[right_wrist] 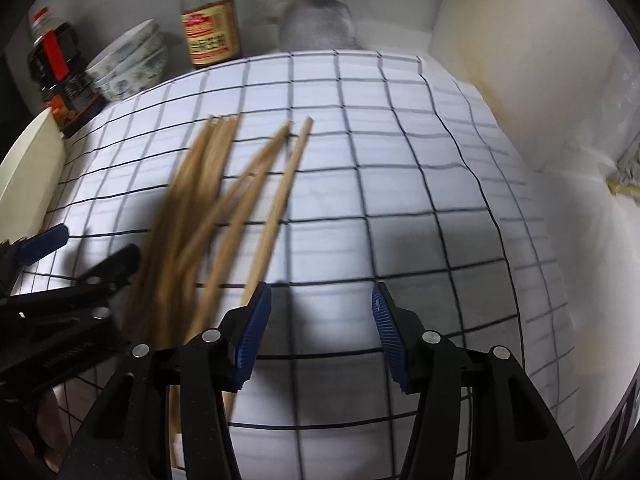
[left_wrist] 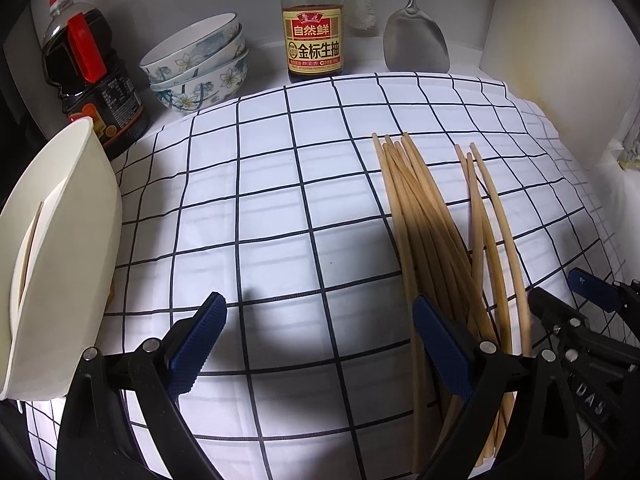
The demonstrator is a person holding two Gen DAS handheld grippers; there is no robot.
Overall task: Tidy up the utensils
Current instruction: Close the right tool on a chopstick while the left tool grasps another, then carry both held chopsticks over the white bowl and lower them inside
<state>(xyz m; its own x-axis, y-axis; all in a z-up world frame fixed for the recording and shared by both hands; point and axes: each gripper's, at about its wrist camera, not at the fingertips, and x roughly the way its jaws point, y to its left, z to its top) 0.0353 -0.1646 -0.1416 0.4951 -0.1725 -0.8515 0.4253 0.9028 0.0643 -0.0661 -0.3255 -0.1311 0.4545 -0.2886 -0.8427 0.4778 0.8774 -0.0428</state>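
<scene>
Checked cloth (left_wrist: 280, 200) against white walls (left_wrist: 540, 40); both tools (left_wrist: 320, 320) (right_wrist: 320, 320) gape, holding nothing.

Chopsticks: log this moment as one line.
chopsticks: loose pile on checked cloth | left gripper: open, empty | right gripper: open, empty | holder: one chopstick inside

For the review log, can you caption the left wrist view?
Left gripper open over checked cloth, wooden chopsticks beside its right finger, white holder at left.
</scene>
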